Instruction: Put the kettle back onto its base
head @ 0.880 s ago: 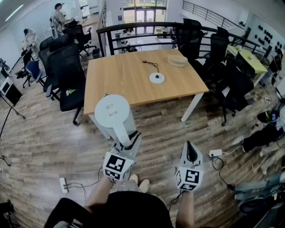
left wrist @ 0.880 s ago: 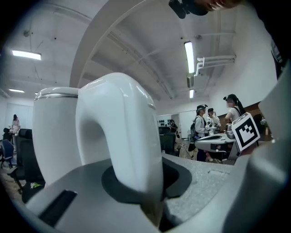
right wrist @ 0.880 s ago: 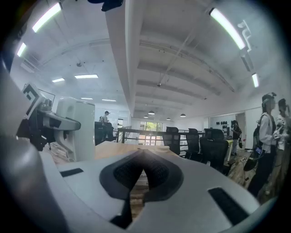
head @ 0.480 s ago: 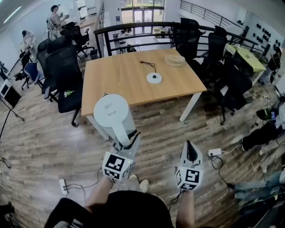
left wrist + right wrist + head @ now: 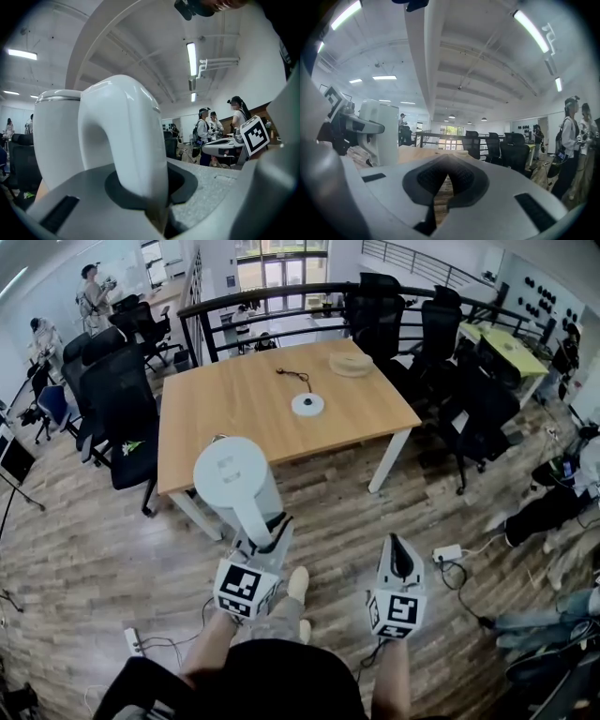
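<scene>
A person stands on a wooden floor (image 5: 94,549) short of a tabletop (image 5: 225,409), a gripper in each hand. The left gripper (image 5: 270,532) is clenched on the handle (image 5: 255,512) of a white kettle (image 5: 230,479). The kettle is carried upright in the air, lid up, over the floor just before the tabletop's near edge. The left gripper view shows the handle (image 5: 133,140) standing between the jaws with the pads pressed on it, at the left gripper (image 5: 145,194), and the kettle's body (image 5: 56,136) just beyond. The right gripper (image 5: 399,549) hangs beside it, well apart from the kettle; its jaws are closed together with nothing between them, as the right gripper view shows at the right gripper (image 5: 446,183). That view also catches the kettle (image 5: 380,131) off to the left. The round white base (image 5: 307,405) lies bare on the tabletop towards the far side, well apart from the kettle. A dark cable (image 5: 292,376) runs from the base towards the far edge. A flat, round tan thing (image 5: 351,364) lies near the far right corner. Black chairs (image 5: 122,399) stand at the left and the far right of the tabletop, and a dark railing (image 5: 272,304) runs behind it. A white power strip (image 5: 446,553) lies on the floor to the right, and the person's shoe (image 5: 297,583) shows between the grippers.
</scene>
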A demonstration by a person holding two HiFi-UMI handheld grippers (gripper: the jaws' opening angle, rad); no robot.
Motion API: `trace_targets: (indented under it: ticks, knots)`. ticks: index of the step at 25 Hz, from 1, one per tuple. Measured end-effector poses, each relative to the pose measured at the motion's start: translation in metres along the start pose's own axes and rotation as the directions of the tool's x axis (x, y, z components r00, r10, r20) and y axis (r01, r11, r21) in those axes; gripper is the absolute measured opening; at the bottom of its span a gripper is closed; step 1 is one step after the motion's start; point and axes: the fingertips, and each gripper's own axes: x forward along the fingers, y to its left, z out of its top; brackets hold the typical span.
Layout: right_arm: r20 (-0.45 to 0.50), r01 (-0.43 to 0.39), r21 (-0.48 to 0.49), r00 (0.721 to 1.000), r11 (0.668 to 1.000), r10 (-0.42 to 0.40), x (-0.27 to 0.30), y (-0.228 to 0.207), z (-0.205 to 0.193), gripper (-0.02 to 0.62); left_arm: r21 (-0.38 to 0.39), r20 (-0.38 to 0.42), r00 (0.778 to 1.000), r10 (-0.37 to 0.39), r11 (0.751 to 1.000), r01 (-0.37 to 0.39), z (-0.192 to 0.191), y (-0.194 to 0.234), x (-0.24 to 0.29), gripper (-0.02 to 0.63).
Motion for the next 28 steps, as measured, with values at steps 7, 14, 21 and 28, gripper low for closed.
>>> trace_targets:
  ticks: [7, 14, 21, 28]
  knots:
    - [-0.006, 0.030, 0.008, 1.000, 1.000, -0.030, 0.025, -0.027, 0.000, 0.000, 0.023, 0.021, 0.999, -0.034, 0.999, 0.034, 0.007, 0.000, 0.045, 0.048]
    - [0.004, 0.052, 0.003, 0.999, 0.999, -0.052, 0.076, -0.056, 0.002, 0.000, 0.033, 0.025, 0.998, -0.060, 0.998, 0.059, 0.010, 0.017, 0.105, 0.048]
    - [-0.009, 0.049, -0.001, 0.999, 0.999, -0.049, 0.140, -0.075, 0.005, 0.000, 0.005, -0.004, 0.997, -0.075, 0.997, 0.075, 0.013, 0.041, 0.168, 0.048]
    - [-0.052, 0.040, -0.007, 0.998, 0.999, -0.041, 0.209, -0.094, 0.005, 0.000, -0.022, -0.029, 0.996, -0.080, 0.997, 0.079, 0.018, 0.072, 0.227, 0.048]
